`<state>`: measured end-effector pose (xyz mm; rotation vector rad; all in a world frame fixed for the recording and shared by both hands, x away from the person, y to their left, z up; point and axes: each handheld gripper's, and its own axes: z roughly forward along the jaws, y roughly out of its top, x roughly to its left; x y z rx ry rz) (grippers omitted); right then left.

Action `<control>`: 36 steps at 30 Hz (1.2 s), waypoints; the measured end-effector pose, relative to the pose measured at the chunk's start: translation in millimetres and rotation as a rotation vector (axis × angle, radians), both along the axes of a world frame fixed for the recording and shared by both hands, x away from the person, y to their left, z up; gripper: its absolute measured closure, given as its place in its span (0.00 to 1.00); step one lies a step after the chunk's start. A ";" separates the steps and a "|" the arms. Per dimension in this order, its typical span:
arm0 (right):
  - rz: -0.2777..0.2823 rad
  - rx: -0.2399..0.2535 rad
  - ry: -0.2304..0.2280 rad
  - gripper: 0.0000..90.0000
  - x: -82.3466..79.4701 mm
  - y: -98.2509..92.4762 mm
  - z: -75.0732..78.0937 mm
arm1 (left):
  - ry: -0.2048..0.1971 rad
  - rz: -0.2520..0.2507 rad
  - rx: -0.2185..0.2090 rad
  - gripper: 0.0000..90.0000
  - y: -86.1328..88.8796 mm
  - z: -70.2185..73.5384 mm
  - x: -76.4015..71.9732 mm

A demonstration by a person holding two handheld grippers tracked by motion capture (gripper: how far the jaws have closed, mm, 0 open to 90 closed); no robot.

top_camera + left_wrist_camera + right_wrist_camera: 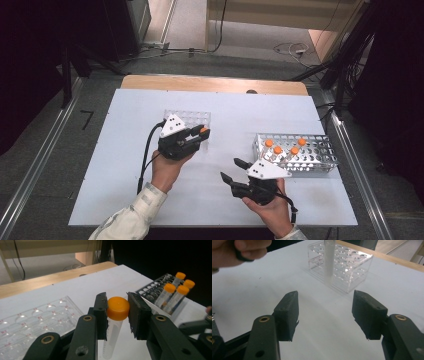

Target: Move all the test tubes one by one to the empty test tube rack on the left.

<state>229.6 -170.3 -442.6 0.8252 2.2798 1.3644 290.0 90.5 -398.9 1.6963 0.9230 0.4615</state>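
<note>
The left gripper (117, 308) clamps the orange cap of a clear tube (113, 326), which hangs below the jaws over the white table (105, 281). A clear plastic rack (37, 317) lies at nine o'clock. At two o'clock stands a metal rack (152, 291) (four orange-capped tubes (175, 293) inside).

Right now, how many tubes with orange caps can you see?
5. Four stand close together in the metal rack. The fifth tube is clamped by its cap in the left gripper, by the clear rack.

Clear tube (113, 337) w/ orange cap, upright, pinched at cap, lifted beside clear rack (32, 322).
</note>
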 end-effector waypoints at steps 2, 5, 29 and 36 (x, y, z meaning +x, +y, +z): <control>-0.009 0.004 -0.003 0.41 -4.0 -9.0 -0.6 | -0.009 0.008 0.012 0.78 0.2 4.7 3.8; -0.025 0.012 0.000 0.41 -9.4 -21.2 -1.0 | -0.019 0.024 0.021 0.78 0.5 9.9 9.9; -0.236 0.059 0.001 0.19 -29.3 -97.5 -7.1 | -0.023 0.118 0.007 0.78 13.9 16.1 40.4; -0.256 0.067 0.010 0.19 -29.5 -105.8 -7.7 | -0.031 0.135 0.009 0.78 14.0 17.4 45.7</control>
